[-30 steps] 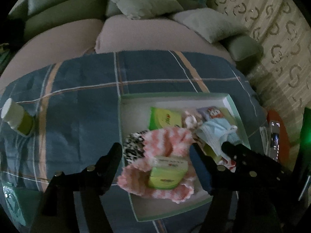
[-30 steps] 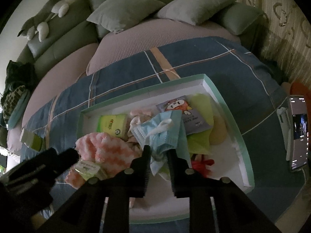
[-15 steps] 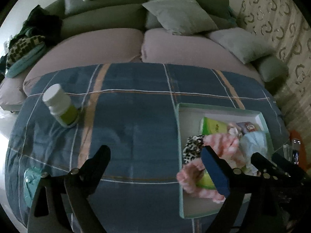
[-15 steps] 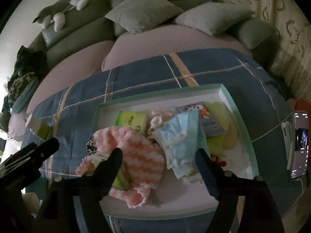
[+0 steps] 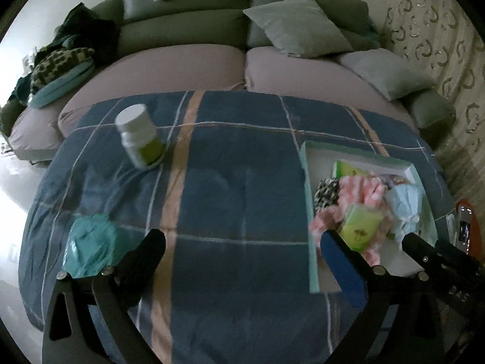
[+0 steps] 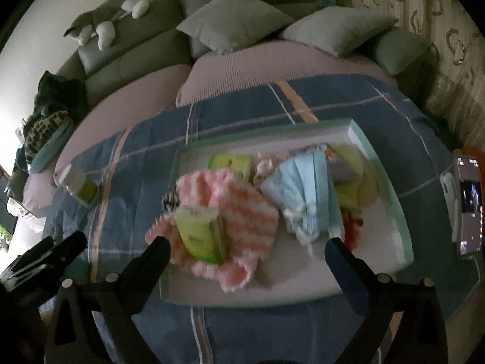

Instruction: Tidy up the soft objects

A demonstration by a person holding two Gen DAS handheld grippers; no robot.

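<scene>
Both grippers, left gripper point(image 5: 242, 242) and right gripper point(image 6: 245, 248), have drawn back, jaws opening, empty.

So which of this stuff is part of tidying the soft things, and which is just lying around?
Part of the job:
- tray
- pink striped cloth
- blue face mask
- teal cloth loose on the blanket

Lying about:
- white bottle
- phone
- cushions
- plush toy

Pink-and-white zigzag cloth point(image 6: 230, 209), pale blue mask point(image 6: 306, 194), blue plaid cover point(image 5: 236, 188).
</scene>
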